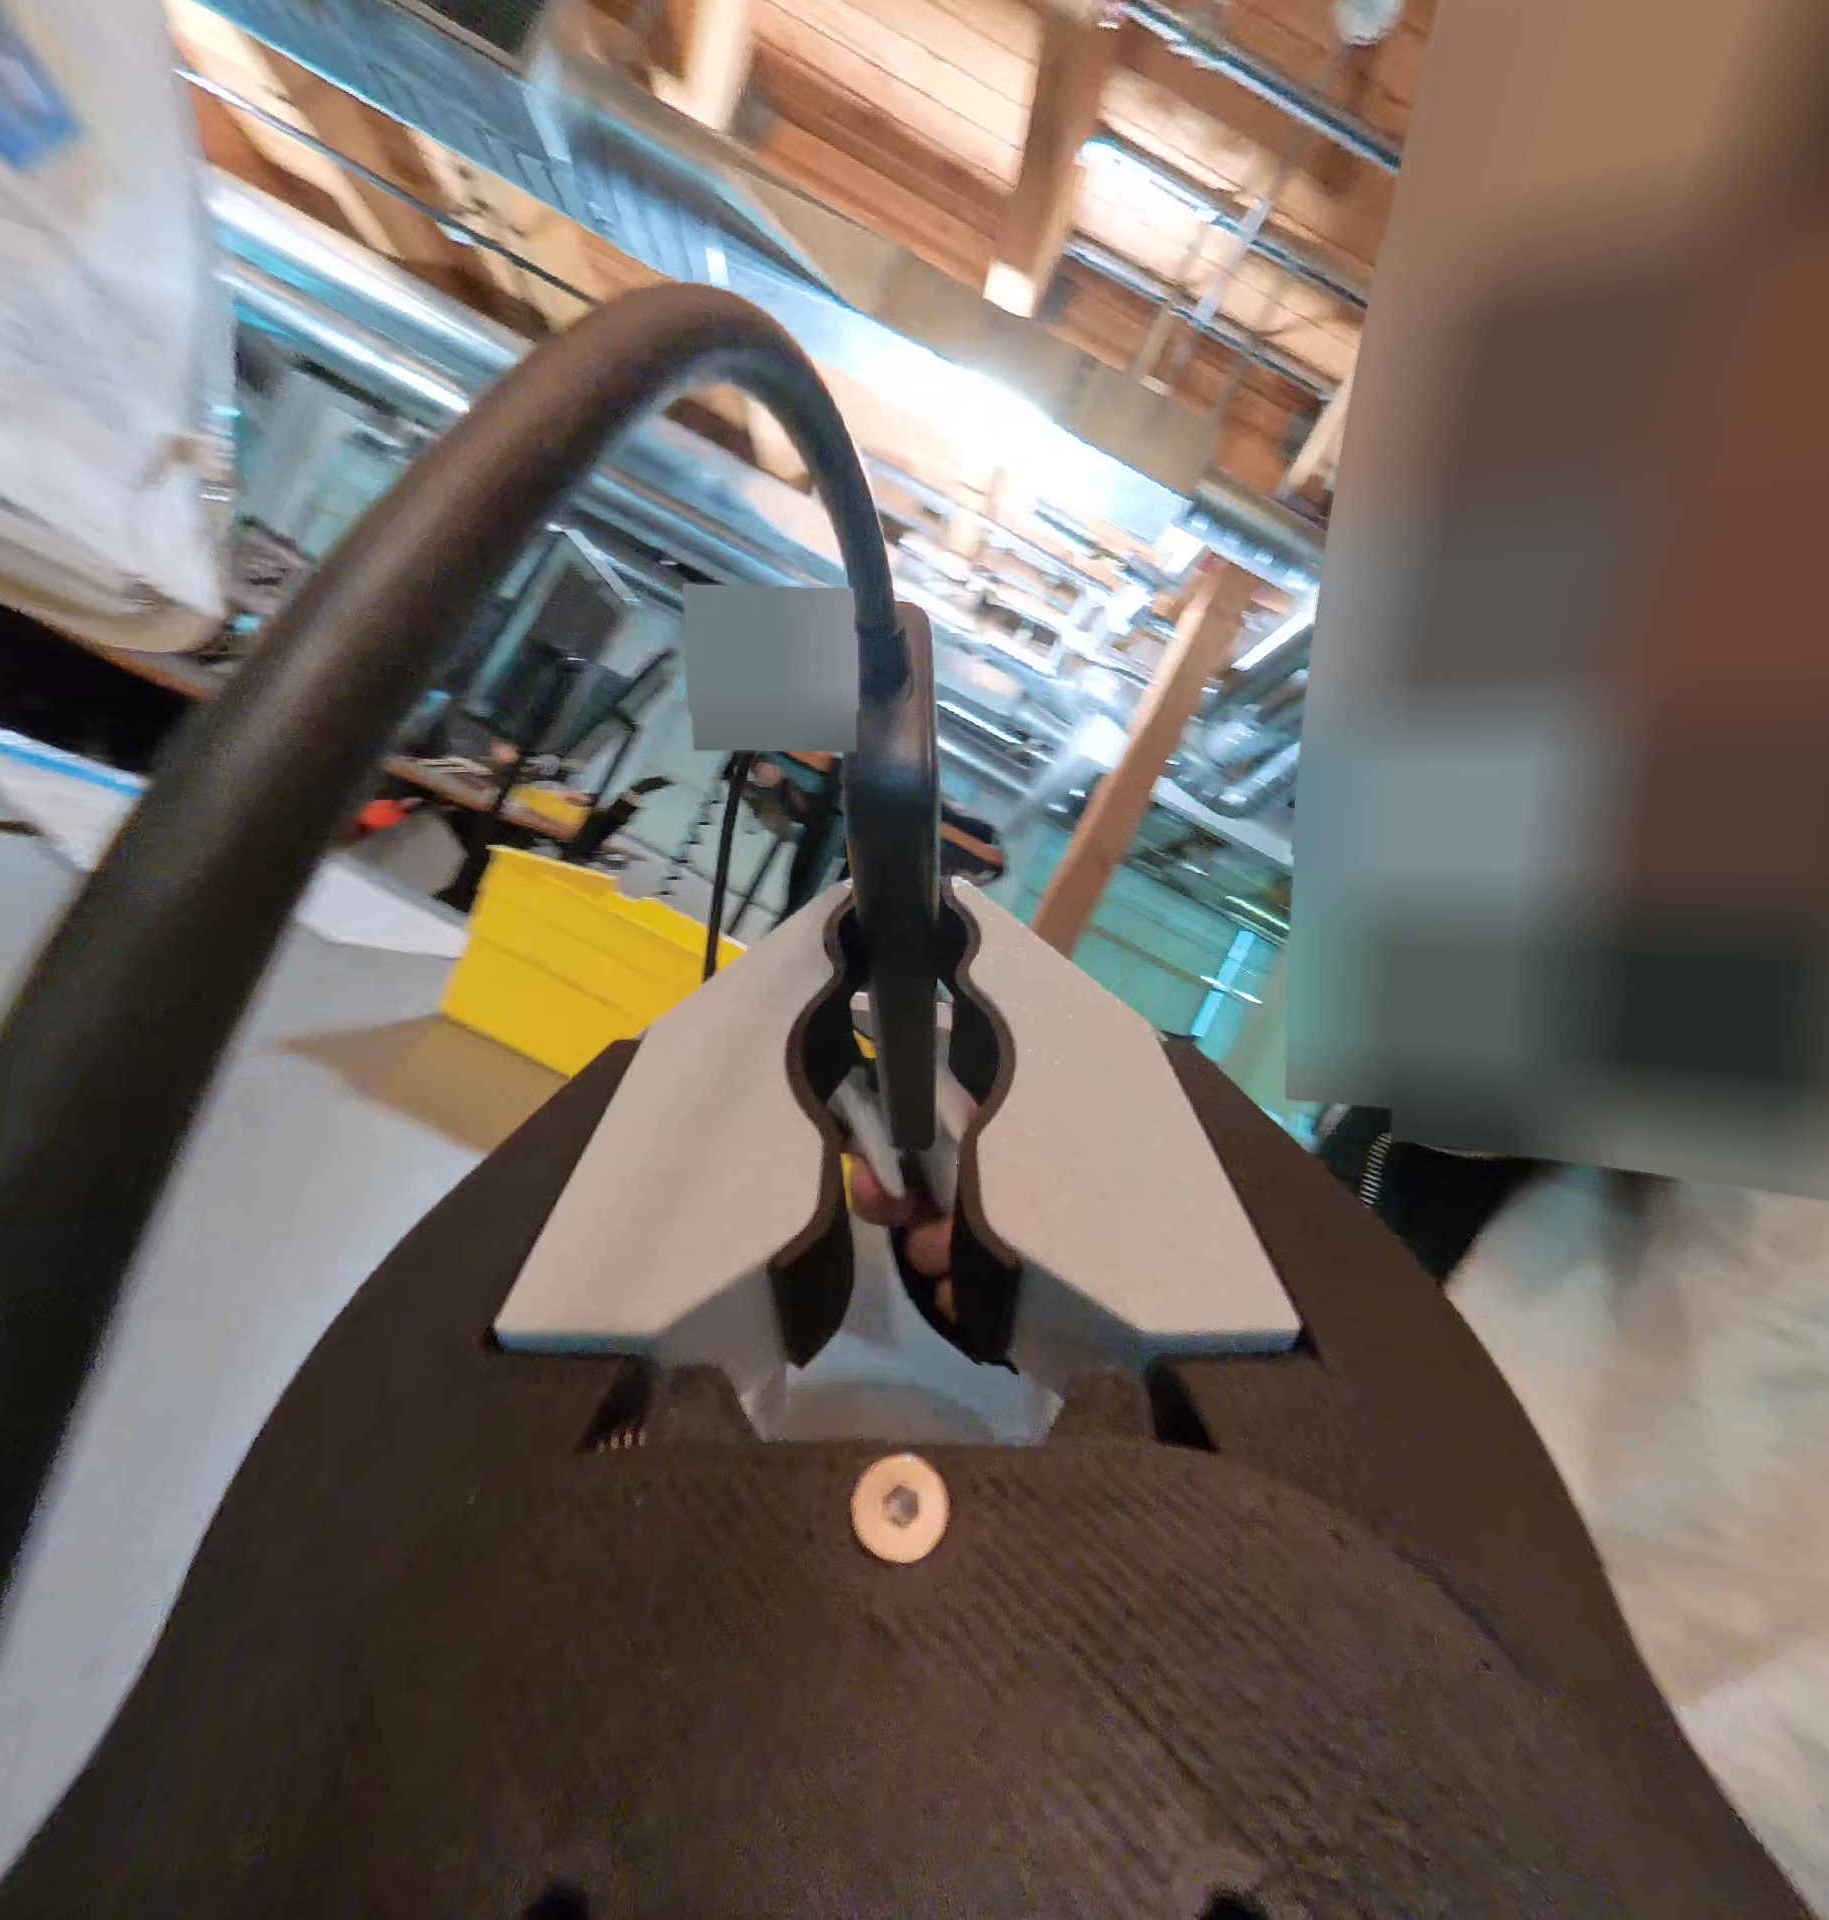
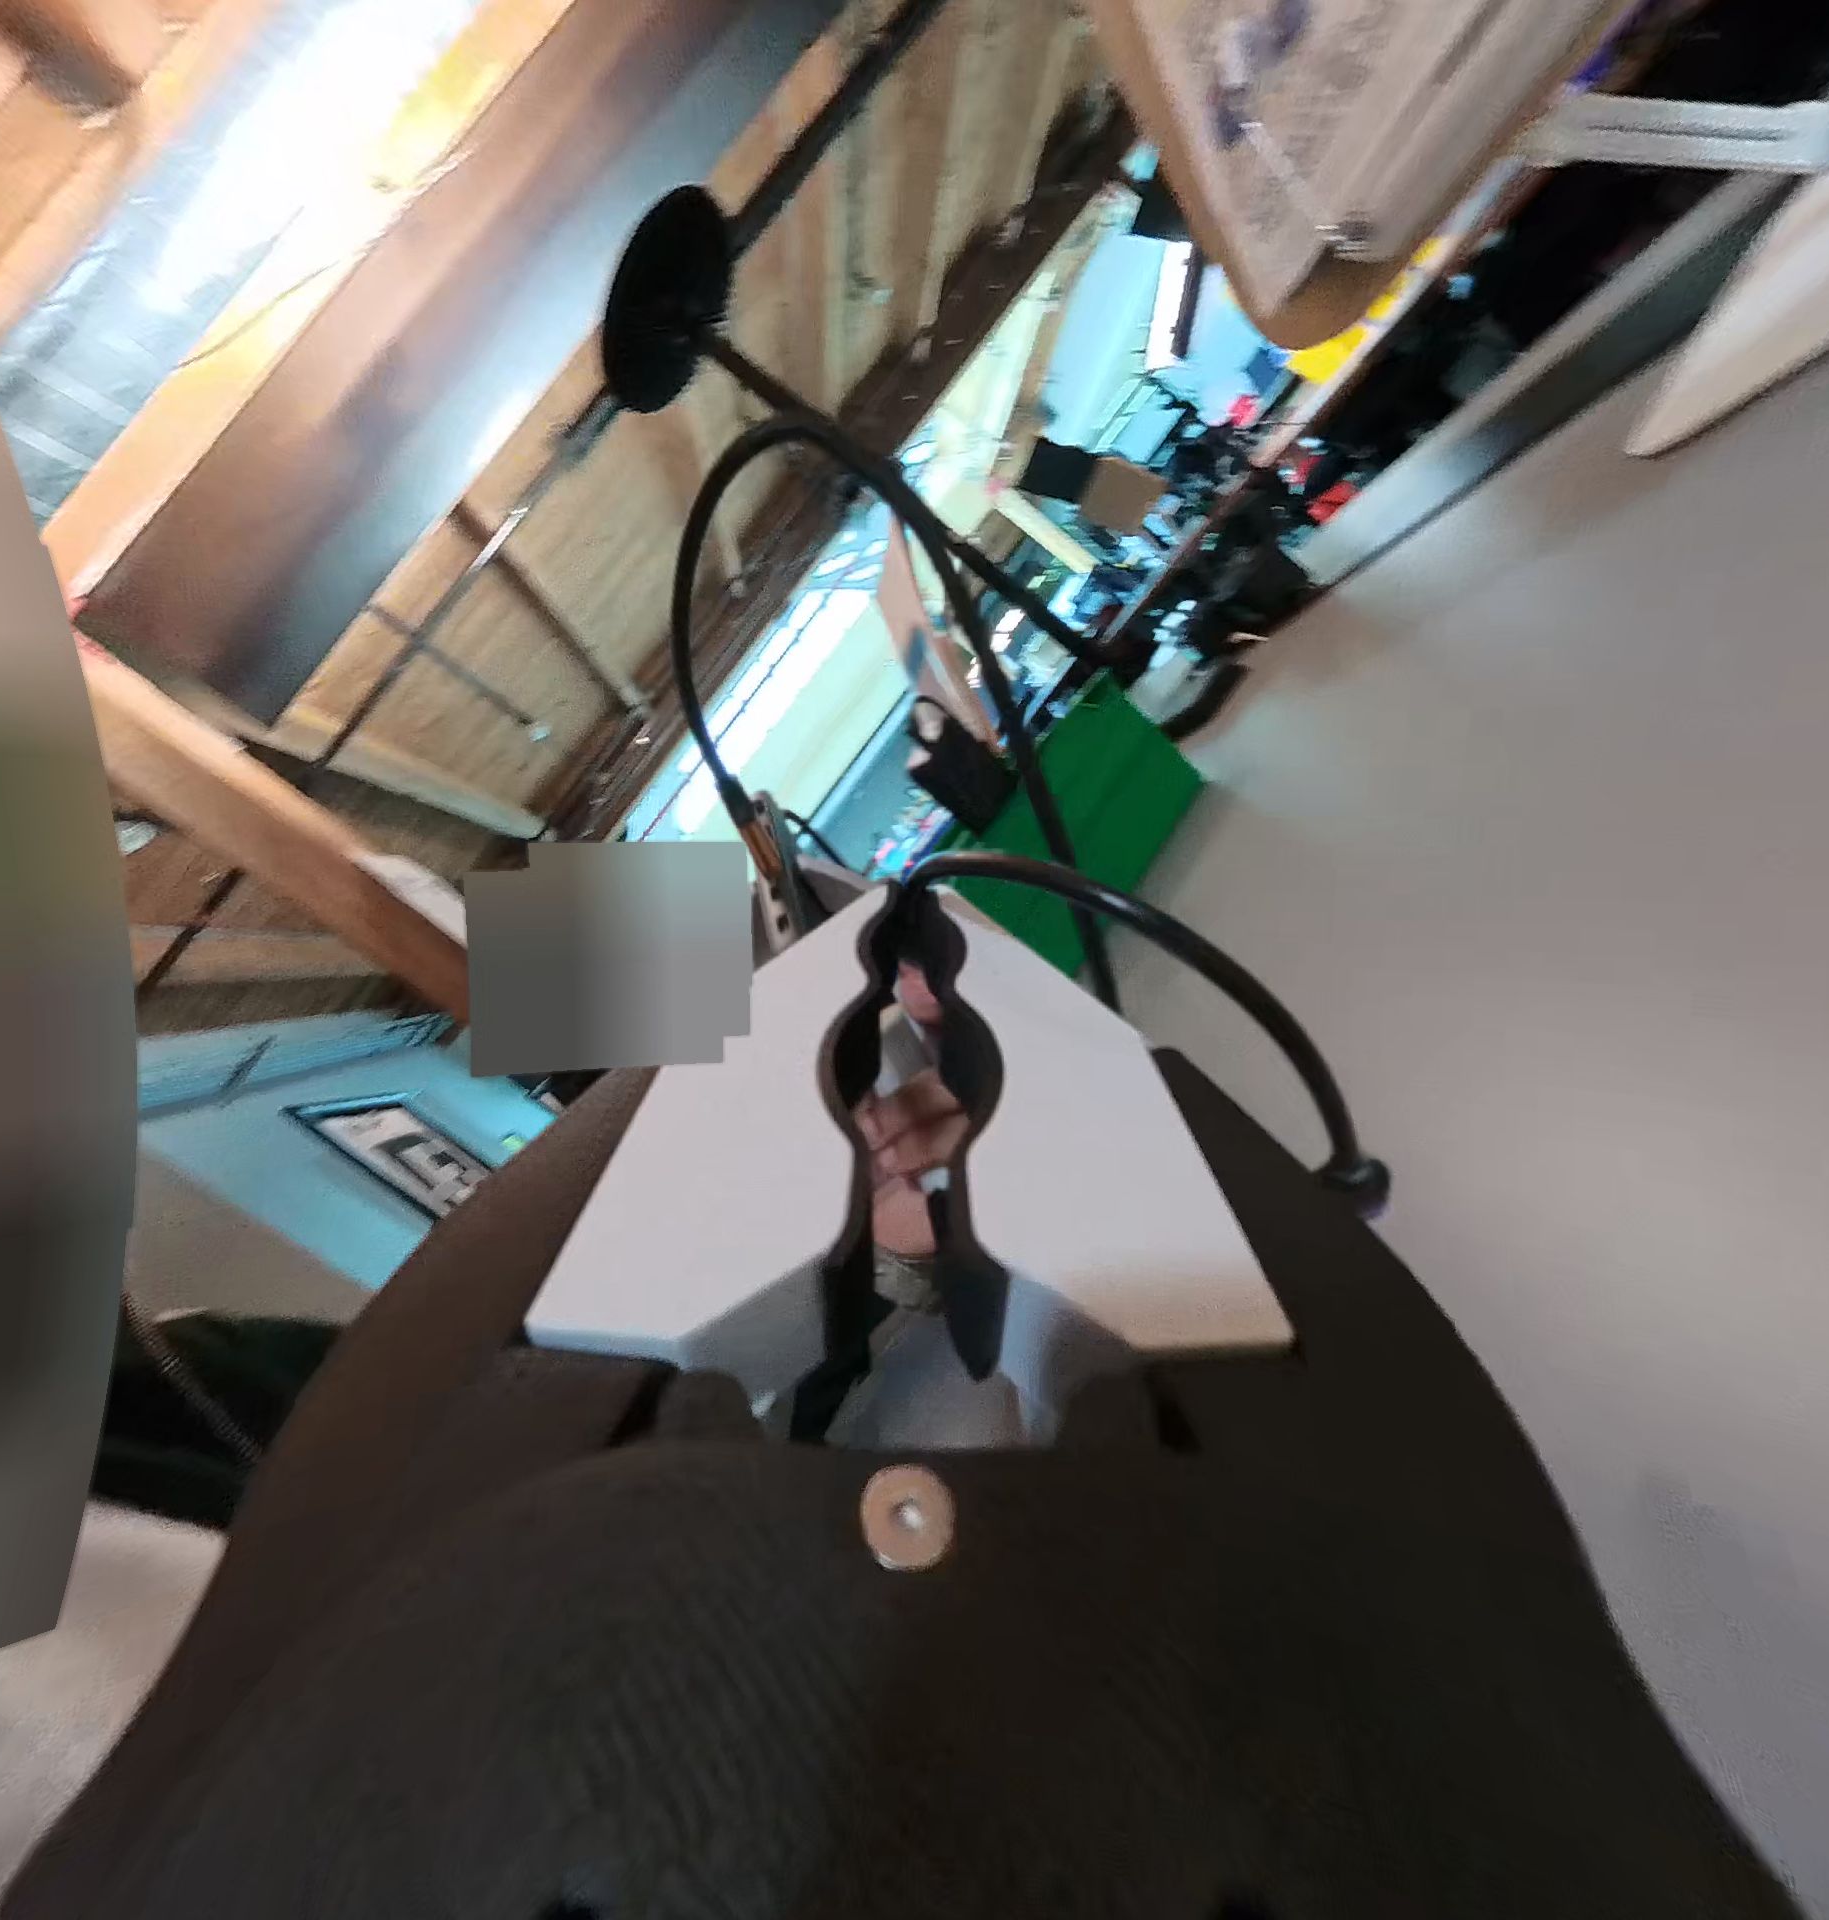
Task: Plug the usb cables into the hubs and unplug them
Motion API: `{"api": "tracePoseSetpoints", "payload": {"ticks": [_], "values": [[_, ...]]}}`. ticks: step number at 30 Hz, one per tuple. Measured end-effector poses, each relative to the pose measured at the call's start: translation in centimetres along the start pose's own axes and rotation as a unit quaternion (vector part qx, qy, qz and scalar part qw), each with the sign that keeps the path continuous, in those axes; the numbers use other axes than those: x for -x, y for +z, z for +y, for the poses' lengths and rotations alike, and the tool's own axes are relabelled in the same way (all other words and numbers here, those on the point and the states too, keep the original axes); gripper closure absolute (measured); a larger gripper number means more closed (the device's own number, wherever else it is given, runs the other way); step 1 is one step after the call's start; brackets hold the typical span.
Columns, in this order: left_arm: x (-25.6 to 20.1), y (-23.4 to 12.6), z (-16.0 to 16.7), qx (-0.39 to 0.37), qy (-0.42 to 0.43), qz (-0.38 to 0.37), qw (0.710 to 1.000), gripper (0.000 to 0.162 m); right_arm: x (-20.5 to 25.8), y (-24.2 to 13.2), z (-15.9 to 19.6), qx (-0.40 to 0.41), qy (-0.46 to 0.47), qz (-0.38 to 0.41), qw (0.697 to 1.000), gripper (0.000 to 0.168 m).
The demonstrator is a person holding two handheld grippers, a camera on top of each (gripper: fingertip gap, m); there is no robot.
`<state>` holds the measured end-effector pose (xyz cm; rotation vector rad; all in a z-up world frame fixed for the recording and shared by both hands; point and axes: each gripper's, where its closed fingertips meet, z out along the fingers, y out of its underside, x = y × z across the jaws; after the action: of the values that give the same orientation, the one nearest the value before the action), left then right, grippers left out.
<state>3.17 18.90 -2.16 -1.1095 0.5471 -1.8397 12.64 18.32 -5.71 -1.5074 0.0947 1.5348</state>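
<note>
My left gripper (image 1: 894,914) is shut on a dark flat USB hub (image 1: 894,831), seen edge-on and standing up between the grey fingers (image 1: 712,1122). The hub's thick black cable (image 1: 297,665) arches from its top over to the left. My right gripper (image 2: 910,904) is shut on a thin black USB cable (image 2: 1232,987) at its fingertips. This cable curves right to a black knob (image 2: 1357,1179). Its plug end is hidden in the jaws. Just beyond the right tips, the hub end (image 2: 770,862) and its looping cable (image 2: 702,540) show.
A yellow bin (image 1: 567,966) stands on the white table (image 1: 266,1195) behind the left gripper. A green bin (image 2: 1086,831) stands on the table (image 2: 1564,831) beyond the right gripper. A black round head on a stand (image 2: 666,301) rises behind. Both views are tilted and blurred.
</note>
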Motion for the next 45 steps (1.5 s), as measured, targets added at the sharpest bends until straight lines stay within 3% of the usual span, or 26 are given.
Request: {"api": "tracePoseSetpoints", "payload": {"ticks": [6, 10, 13, 18, 27, 34, 37, 43, 45], "values": [[3.7, -1.2, -0.2, 0.004, 0.038, -0.13, 0.991, 0.153, -3.8, -0.6, 0.4, 0.007, -0.025, 0.122, 0.992, 0.166], [3.9, -1.2, -0.1, 0.008, 0.041, -0.138, 0.99, 0.153, -5.2, -1.3, 0.0, 0.005, -0.062, 0.169, 0.984, 0.137], [3.9, -1.2, 0.1, 0.013, 0.037, -0.136, 0.99, 0.153, -5.9, -2.0, -0.9, -0.005, -0.091, 0.198, 0.976, 0.133], [3.9, -1.2, 0.0, 0.011, 0.034, -0.137, 0.99, 0.153, -5.1, -2.2, -1.4, 0.001, -0.113, 0.179, 0.977, 0.123], [4.1, -1.3, -0.2, 0.002, 0.019, -0.135, 0.991, 0.153, -5.4, -1.7, 1.6, 0.104, -0.14, 0.177, 0.969, 0.14], [4.2, -1.4, -0.3, -0.001, 0.015, -0.136, 0.991, 0.153, -5.8, -2.1, 3.7, 0.168, -0.146, 0.194, 0.956, 0.135], [4.2, -1.5, -0.5, -0.003, 0.018, -0.138, 0.99, 0.153, -5.2, -3.3, 5.5, 0.2, -0.126, 0.197, 0.952, 0.124], [4.5, -1.6, -0.5, -0.019, -0.011, -0.132, 0.991, 0.153, -5.2, -5.5, 6.7, 0.267, -0.199, 0.223, 0.916, 0.123], [4.4, -1.5, -0.5, -0.021, -0.013, -0.13, 0.991, 0.153, -5.5, -5.8, 6.8, 0.29, -0.237, 0.234, 0.897, 0.134]]}}
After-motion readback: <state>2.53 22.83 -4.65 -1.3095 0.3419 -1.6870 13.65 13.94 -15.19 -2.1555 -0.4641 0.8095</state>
